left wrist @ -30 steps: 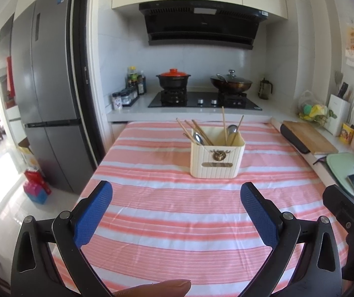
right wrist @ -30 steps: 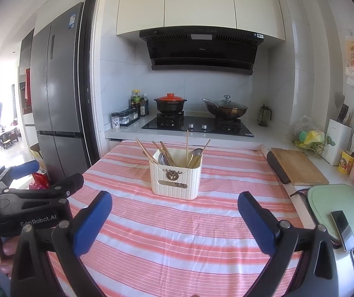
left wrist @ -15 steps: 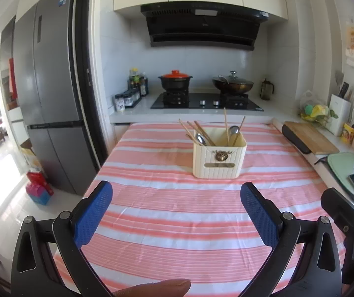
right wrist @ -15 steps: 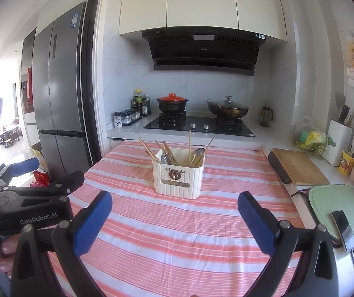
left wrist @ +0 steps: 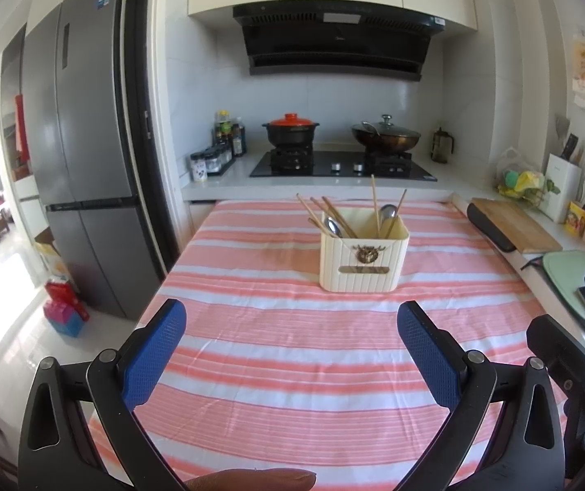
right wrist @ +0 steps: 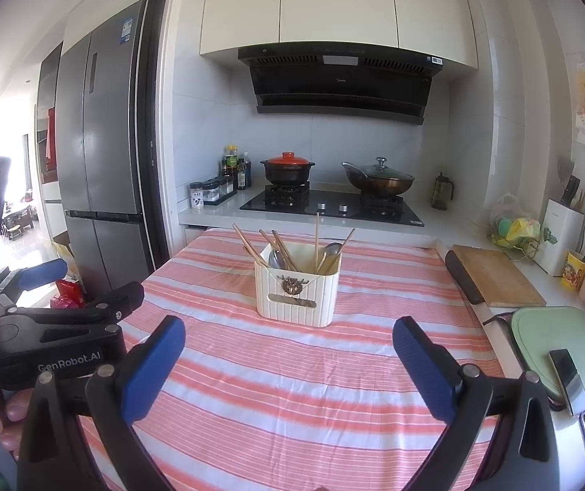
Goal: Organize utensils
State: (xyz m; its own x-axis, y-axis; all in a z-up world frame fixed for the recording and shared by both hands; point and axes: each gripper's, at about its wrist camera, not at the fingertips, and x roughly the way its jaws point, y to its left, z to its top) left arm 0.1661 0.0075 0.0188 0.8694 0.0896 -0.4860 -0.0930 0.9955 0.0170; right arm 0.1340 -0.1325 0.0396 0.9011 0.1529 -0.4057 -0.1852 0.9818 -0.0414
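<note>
Cream ribbed plastic forms the utensil holder [left wrist: 364,262], a rounded box with a brass emblem, standing upright near the far middle of the tabletop [left wrist: 276,327], which is covered in pink-and-white striped cloth. Wooden chopsticks [left wrist: 327,217] and metal spoons [left wrist: 387,213] lean inside it. Left tool [left wrist: 290,329] and right tool [right wrist: 288,343] each hover above the cloth with textured blue pads spread wide apart, gripping nothing, well short of the holder. A wooden cutting board [right wrist: 495,276] lies at the right edge.
</note>
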